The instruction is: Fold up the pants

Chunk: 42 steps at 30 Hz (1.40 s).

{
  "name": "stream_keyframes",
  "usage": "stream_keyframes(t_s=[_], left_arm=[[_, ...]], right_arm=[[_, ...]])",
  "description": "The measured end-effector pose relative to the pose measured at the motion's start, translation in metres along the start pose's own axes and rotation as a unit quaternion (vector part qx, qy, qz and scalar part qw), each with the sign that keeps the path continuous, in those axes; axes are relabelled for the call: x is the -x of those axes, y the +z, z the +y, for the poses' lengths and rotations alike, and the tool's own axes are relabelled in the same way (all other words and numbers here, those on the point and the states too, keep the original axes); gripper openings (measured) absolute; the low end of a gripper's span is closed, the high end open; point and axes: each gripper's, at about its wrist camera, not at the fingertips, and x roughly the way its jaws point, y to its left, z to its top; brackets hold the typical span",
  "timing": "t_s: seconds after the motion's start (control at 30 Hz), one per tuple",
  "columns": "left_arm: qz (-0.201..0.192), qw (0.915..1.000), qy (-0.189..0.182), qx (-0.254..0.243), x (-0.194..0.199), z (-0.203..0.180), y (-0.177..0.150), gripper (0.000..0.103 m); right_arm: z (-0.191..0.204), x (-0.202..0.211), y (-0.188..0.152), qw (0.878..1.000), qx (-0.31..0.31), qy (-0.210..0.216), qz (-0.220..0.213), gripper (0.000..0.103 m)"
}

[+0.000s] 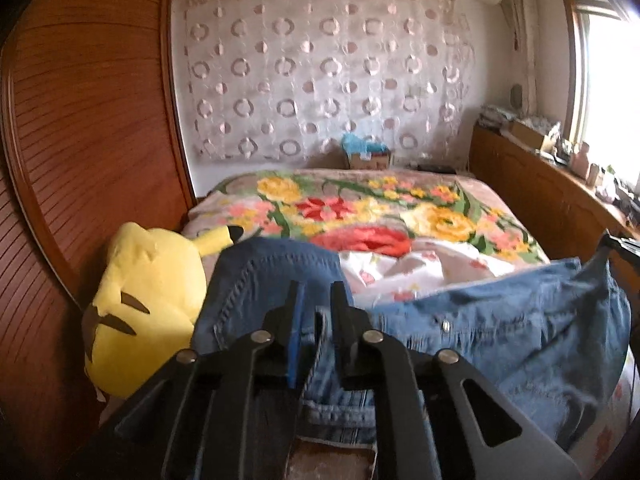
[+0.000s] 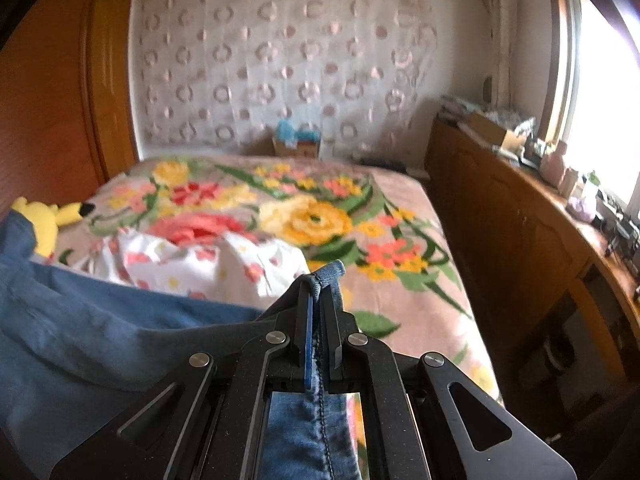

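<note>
A pair of blue denim pants [image 1: 500, 332] hangs stretched between my two grippers above the near end of the bed. My left gripper [image 1: 316, 296] is shut on a denim edge near the left end of the pants. My right gripper [image 2: 318, 292] is shut on a seamed denim edge, and the rest of the pants [image 2: 80, 332] drapes away to its left. The tip of the right gripper shows at the right edge of the left wrist view [image 1: 616, 246], holding the cloth's far corner.
The bed carries a floral blanket [image 2: 320, 216] and a crumpled white flowered sheet [image 2: 200, 260]. A yellow plush toy [image 1: 144, 312] lies at the bed's left by a wooden wardrobe [image 1: 80, 140]. A wooden cabinet [image 2: 520, 240] with clutter stands on the right under a window.
</note>
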Motion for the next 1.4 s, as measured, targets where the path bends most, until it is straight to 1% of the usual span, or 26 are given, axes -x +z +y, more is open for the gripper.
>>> stream_keyframes(t_s=[0.07, 0.1, 0.17, 0.2, 0.23, 0.27, 0.33, 0.37, 0.47, 0.53, 0.6, 0.67, 0.9, 1.03, 1.2, 1.27, 1.4], left_arm=[[0.007, 1.0000, 0.000, -0.007, 0.002, -0.003, -0.005, 0.018], [0.007, 0.9999, -0.001, -0.009, 0.003, -0.003, -0.007, 0.019], [0.007, 0.9999, -0.008, -0.011, 0.011, -0.005, -0.012, 0.022], [0.006, 0.9998, -0.013, -0.011, 0.015, -0.006, -0.015, 0.024], [0.006, 0.9998, -0.017, -0.011, 0.019, -0.007, -0.015, 0.025], [0.007, 0.9996, -0.026, -0.012, 0.023, -0.007, -0.017, 0.026], [0.006, 0.9990, -0.041, -0.016, 0.032, -0.012, -0.022, 0.029], [0.008, 0.9987, -0.046, -0.019, 0.035, -0.016, -0.024, 0.032], [0.012, 0.9975, -0.063, -0.031, 0.045, -0.027, -0.032, 0.038], [0.011, 0.9964, -0.077, -0.032, 0.051, -0.035, -0.039, 0.042], [0.015, 0.9951, -0.092, -0.032, 0.055, -0.042, -0.044, 0.049], [0.023, 0.9935, -0.105, -0.037, 0.056, -0.049, -0.050, 0.051], [0.042, 0.9911, -0.118, -0.046, 0.062, -0.069, -0.074, 0.052], [0.054, 0.9893, -0.126, -0.049, 0.063, -0.075, -0.084, 0.052], [0.070, 0.9874, -0.135, -0.045, 0.057, -0.079, -0.096, 0.052], [0.076, 0.9873, -0.132, -0.047, 0.054, -0.081, -0.100, 0.052], [0.076, 0.9873, -0.129, -0.053, 0.052, -0.083, -0.103, 0.052]], right_arm=[[-0.004, -0.001, -0.005, 1.000, -0.011, 0.006, 0.008, 0.000], [-0.005, 0.000, -0.006, 1.000, -0.013, 0.005, 0.012, 0.003], [-0.007, 0.006, -0.007, 1.000, -0.017, 0.004, 0.015, 0.016], [-0.009, 0.011, -0.009, 1.000, -0.021, 0.010, 0.015, 0.021], [-0.010, 0.017, -0.011, 1.000, -0.023, 0.014, 0.016, 0.032], [-0.011, 0.026, -0.013, 0.999, -0.023, 0.016, 0.015, 0.040], [-0.014, 0.039, -0.018, 0.999, -0.023, 0.020, 0.012, 0.042], [-0.015, 0.047, -0.022, 0.999, -0.023, 0.022, 0.014, 0.043], [-0.017, 0.061, -0.033, 0.999, -0.024, 0.038, 0.030, 0.045], [-0.016, 0.070, -0.043, 0.998, -0.016, 0.039, 0.040, 0.046], [-0.015, 0.077, -0.054, 0.998, -0.017, 0.044, 0.051, 0.046], [-0.016, 0.083, -0.065, 0.997, -0.020, 0.052, 0.060, 0.049], [-0.021, 0.077, -0.100, 0.991, -0.043, 0.063, 0.106, 0.051], [-0.021, 0.077, -0.112, 0.987, -0.066, 0.082, 0.121, 0.051], [-0.019, 0.071, -0.123, 0.984, -0.076, 0.089, 0.137, 0.051], [-0.018, 0.067, -0.124, 0.983, -0.082, 0.093, 0.139, 0.051], [-0.016, 0.059, -0.122, 0.981, -0.087, 0.094, 0.145, 0.051]])
